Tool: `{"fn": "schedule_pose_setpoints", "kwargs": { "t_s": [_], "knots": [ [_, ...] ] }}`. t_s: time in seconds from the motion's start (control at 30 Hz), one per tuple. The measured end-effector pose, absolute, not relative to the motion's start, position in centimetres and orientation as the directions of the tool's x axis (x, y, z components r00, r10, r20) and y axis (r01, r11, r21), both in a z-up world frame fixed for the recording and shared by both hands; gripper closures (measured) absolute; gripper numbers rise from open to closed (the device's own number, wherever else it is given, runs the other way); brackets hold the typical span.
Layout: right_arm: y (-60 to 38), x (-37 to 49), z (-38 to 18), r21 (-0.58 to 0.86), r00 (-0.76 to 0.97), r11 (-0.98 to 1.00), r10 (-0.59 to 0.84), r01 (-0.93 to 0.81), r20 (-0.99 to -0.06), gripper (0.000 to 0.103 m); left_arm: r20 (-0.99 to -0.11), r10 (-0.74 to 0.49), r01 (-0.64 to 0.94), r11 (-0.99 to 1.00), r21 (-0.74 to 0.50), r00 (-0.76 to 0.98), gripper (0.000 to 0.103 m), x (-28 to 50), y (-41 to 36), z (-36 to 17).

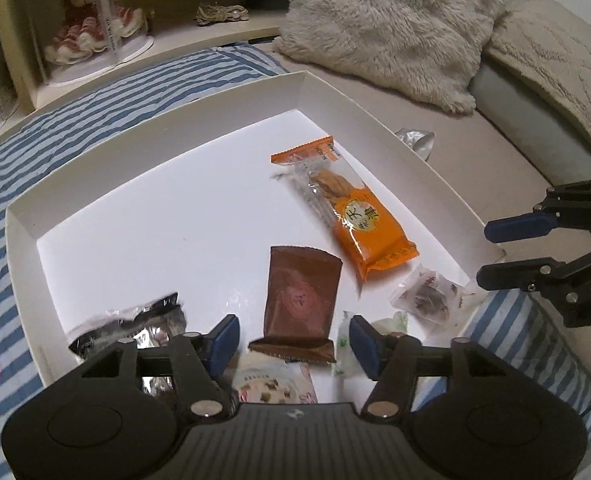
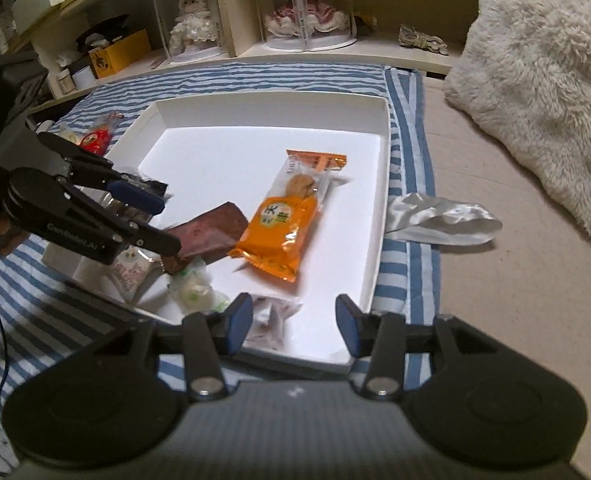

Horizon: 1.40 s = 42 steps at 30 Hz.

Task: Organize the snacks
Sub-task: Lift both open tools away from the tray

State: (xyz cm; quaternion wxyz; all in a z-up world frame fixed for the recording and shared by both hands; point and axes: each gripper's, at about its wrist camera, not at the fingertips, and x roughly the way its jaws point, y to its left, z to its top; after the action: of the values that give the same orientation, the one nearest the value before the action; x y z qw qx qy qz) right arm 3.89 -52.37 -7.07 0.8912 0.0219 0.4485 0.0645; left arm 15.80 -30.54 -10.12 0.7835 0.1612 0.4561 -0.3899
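We begin at the left claw (image 1: 293, 342), which stands spread with nothing between its pads; in the left wrist view the brown packet (image 1: 301, 302) lies directly ahead of the gap, just beyond the fingertips, in the lower centre of the frame. Its long axis runs nearly straight up the frame, in line with the claw's pointing direction, with the sealed bottom edge nearest the claw and the top edge toward the middle of the white box (image 1: 167, 136). The right claw (image 2: 293, 322) is likewise spread and empty, hovering over the near edge of the box at the lower centre of the right wrist view, with a small clear packet (image 2: 269, 320) just ahead of its left pad. We judge the left claw the nearer to the brown packet. Beyond it, the orange packet (image 1: 353, 216) lies diagonally, its clear end toward the upper left of the frame and its orange end toward the lower right. The box rests on a striped bedcover (image 1: 55, 136).
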Motion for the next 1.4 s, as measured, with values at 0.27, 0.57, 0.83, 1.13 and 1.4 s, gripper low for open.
{"fn": "schedule_pose_setpoints", "kwargs": {
  "t_s": [0.27,0.57,0.83,1.13,1.4],
  "knots": [
    [-51.4,3.3,-6.2,0.11,0.589,0.99,0.14,-0.087,-0.796,0.042,-0.838,-0.472,0.716,0.682,-0.149,0.275,0.026,14.4,-28.8,-9.2],
    [-50.2,2.1,-4.8,0.111,0.597,0.993,0.118,-0.048,-0.794,0.018,-0.833,-0.473,0.677,0.715,-0.174,0.286,0.0,12.5,-26.5,-7.8],
    [-48.5,0.9,-3.5,0.081,0.615,0.996,0.078,-0.023,-0.785,0.001,-0.817,-0.487,0.65,0.735,-0.193,0.308,0.0,10.9,-24.1,-5.9],
    [-47.4,0.1,-1.9,0.056,0.645,0.998,0.036,0.01,-0.763,0.001,-0.789,-0.493,0.618,0.763,-0.189,0.368,0.0,9.6,-20.9,-4.0],
    [-46.2,0.1,-0.5,0.069,0.653,0.997,0.03,0.034,-0.757,0.001,-0.768,-0.483,0.565,0.802,-0.194,0.421,0.0,9.4,-17.2,-2.9]
  ]
}}
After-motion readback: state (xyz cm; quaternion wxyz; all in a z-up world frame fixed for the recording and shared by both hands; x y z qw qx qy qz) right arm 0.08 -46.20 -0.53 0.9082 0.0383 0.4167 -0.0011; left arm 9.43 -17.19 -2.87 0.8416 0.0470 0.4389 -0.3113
